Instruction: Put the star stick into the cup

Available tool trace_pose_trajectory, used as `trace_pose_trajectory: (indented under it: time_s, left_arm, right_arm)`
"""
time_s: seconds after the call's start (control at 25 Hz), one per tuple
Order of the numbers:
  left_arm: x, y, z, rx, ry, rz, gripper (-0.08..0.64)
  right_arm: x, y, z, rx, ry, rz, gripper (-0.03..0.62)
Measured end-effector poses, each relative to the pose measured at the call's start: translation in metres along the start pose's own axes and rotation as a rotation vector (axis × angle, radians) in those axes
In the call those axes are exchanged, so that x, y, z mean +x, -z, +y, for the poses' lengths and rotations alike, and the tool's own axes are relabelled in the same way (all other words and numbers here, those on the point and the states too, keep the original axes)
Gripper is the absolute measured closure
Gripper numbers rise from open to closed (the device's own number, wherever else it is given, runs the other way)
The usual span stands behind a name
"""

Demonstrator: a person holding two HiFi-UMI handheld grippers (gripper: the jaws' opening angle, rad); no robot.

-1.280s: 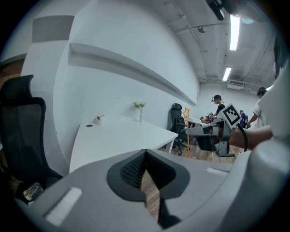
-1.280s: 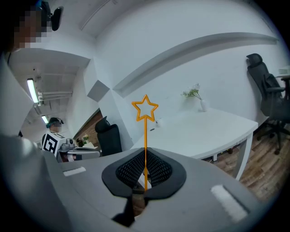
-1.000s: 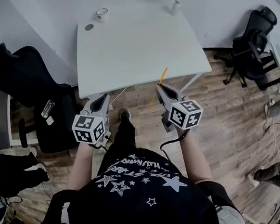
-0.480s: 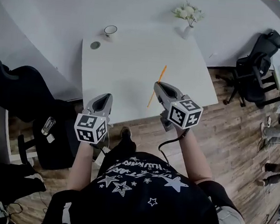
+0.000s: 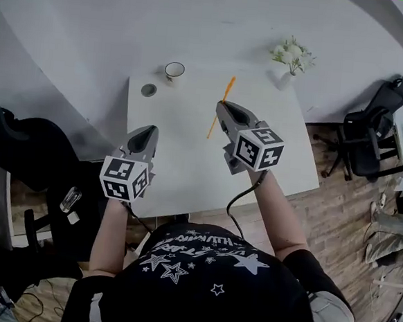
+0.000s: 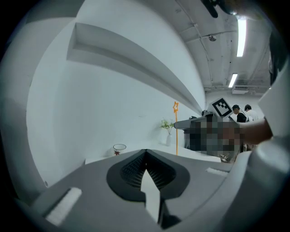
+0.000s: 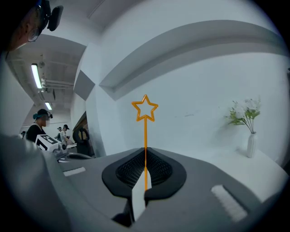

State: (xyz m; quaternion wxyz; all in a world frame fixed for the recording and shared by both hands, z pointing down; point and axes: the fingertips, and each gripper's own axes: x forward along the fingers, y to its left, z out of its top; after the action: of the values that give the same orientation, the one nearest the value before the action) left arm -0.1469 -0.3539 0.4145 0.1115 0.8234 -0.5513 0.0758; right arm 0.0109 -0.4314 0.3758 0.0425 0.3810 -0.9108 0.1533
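One table [image 5: 182,145], one cup [image 5: 174,70], one flower vase [image 5: 290,68], one round disc [image 5: 149,89], one star stick [image 5: 220,108], two grippers: left gripper [image 5: 148,129], right gripper [image 5: 224,107].

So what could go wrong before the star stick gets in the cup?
The star stick is very thin, and the right gripper pinches only its lower end, so it might tilt or slip on the way. The cup is small and stands far back on the table. A poke on its rim instead of inside could tip it over.
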Motion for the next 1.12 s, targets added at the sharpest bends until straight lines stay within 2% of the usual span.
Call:
trace_pose_trajectory:
  time_s: [0.32, 0.6, 0.8, 1.12]
  left_arm:
    - [0.043, -0.035, 0.053, 0.02, -0.024, -0.038, 0.557]
    - [0.082, -0.046, 0.098, 0.009, -0.042, -0.026, 0.557]
    - [0.108, -0.043, 0.117, 0.005, -0.048, -0.018, 0.557]
    - [0.127, -0.023, 0.141, -0.048, -0.055, 0.0, 0.557]
  right_arm:
    - [0.098, -0.058, -0.023, -0.041, 0.017, -0.087, 0.569]
    - [0.168, -0.081, -0.034, -0.036, 0.02, -0.139, 0.569]
    - [0.209, -0.078, -0.039, -0.052, 0.028, -0.175, 0.569]
    - [0.264, -0.049, -0.06, -0.05, 0.104, -0.154, 0.569]
